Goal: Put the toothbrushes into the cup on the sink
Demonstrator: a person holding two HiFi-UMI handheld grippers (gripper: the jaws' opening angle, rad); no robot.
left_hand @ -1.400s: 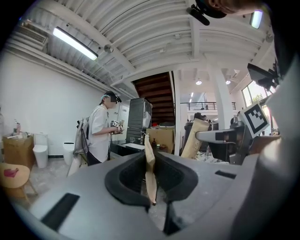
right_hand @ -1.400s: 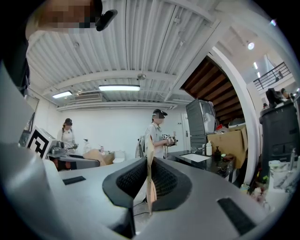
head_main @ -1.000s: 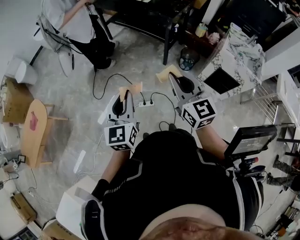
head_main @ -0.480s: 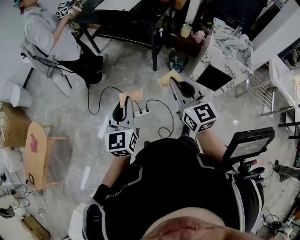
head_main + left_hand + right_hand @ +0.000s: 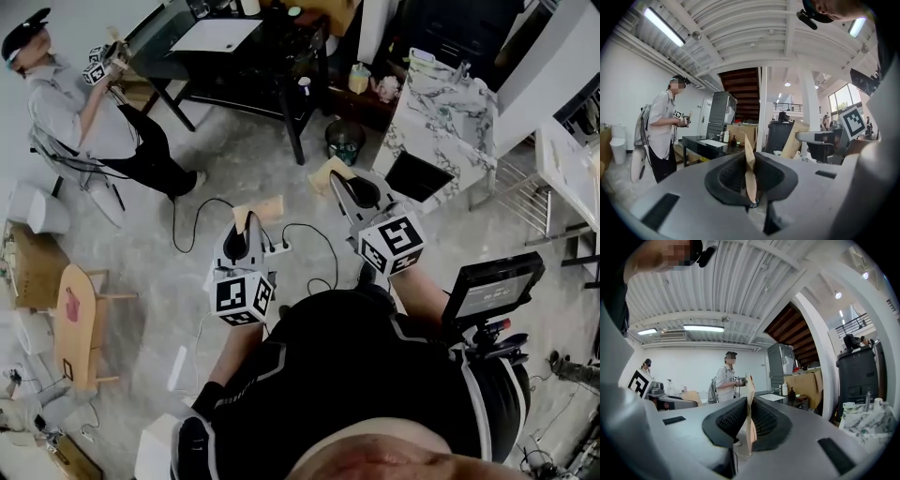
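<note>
No toothbrush or cup can be made out in any view. In the head view my left gripper [image 5: 258, 210] and right gripper [image 5: 329, 173] are held out in front of my body, over the grey floor. Each one's tan pads lie flat against each other with nothing between them; the left gripper view [image 5: 749, 174] and the right gripper view [image 5: 750, 420] show the same. A marble-patterned counter [image 5: 445, 117] with a dark square basin [image 5: 417, 175] stands ahead to the right, apart from both grippers. It also shows at the right gripper view's far right [image 5: 869, 420].
A black table [image 5: 234, 42] stands ahead, with a small bin [image 5: 345, 141] beside it. A power strip with cables [image 5: 277, 248] lies on the floor under the grippers. Another person [image 5: 75, 94] with grippers stands at the upper left. A monitor on a stand [image 5: 492, 286] is at my right, a wooden chair [image 5: 75, 328] at the left.
The head view has shifted: the black table and marble counter show more fully, and the other person has come into view at the upper left. Both grippers keep the same pose, jaws unchanged.
</note>
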